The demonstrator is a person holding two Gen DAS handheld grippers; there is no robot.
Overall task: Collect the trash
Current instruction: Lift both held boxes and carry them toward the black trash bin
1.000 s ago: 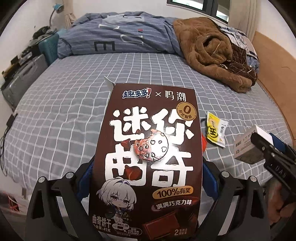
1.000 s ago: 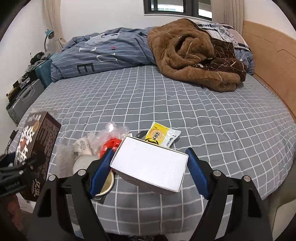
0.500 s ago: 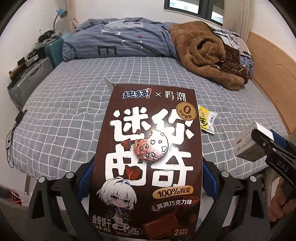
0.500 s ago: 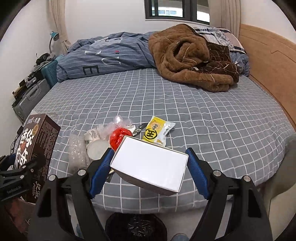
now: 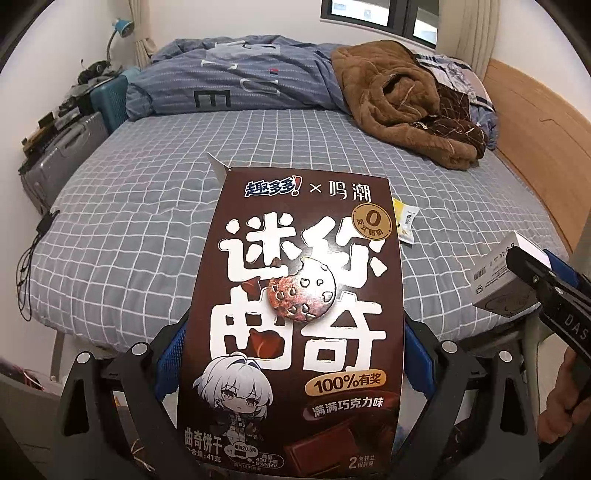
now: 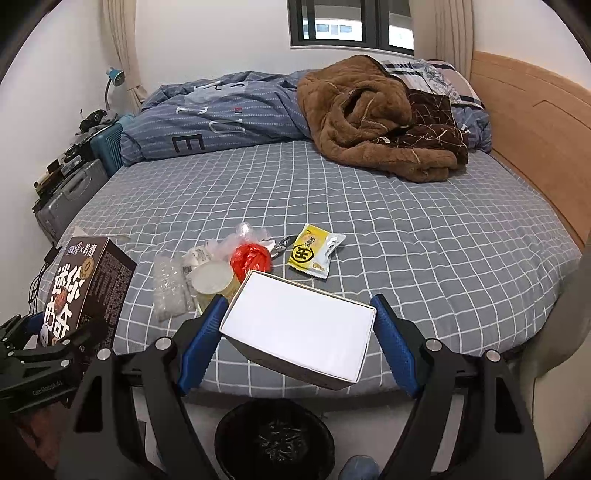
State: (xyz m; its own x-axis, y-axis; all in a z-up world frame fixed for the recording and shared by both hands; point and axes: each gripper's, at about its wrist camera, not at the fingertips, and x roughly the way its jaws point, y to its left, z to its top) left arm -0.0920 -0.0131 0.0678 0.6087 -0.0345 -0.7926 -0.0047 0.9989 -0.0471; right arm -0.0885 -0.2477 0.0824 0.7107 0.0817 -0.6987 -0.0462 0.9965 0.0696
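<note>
The left gripper (image 5: 295, 350) has its jaws clamped on a brown cookie box (image 5: 299, 317), held upright above the near edge of the bed (image 6: 406, 229). The right gripper (image 6: 297, 328) grips a white box (image 6: 299, 328) over a black bin (image 6: 275, 439) on the floor. A yellow packet (image 6: 314, 253), red wrapper (image 6: 251, 258) and plastic scraps (image 6: 170, 291) lie on the bed.

This is looking like a bedroom in a home. A big bed (image 6: 406, 229) with a gray checked sheet is filling the room. A blue blanket (image 6: 221, 118) and a fuzzy brown blanket (image 6: 369, 122) are lying bunched up on it. Curtains (image 6: 118, 44) are hanging beside a window (image 6: 347, 26). Suitcases (image 6: 70, 195) are standing beside the bed.
</note>
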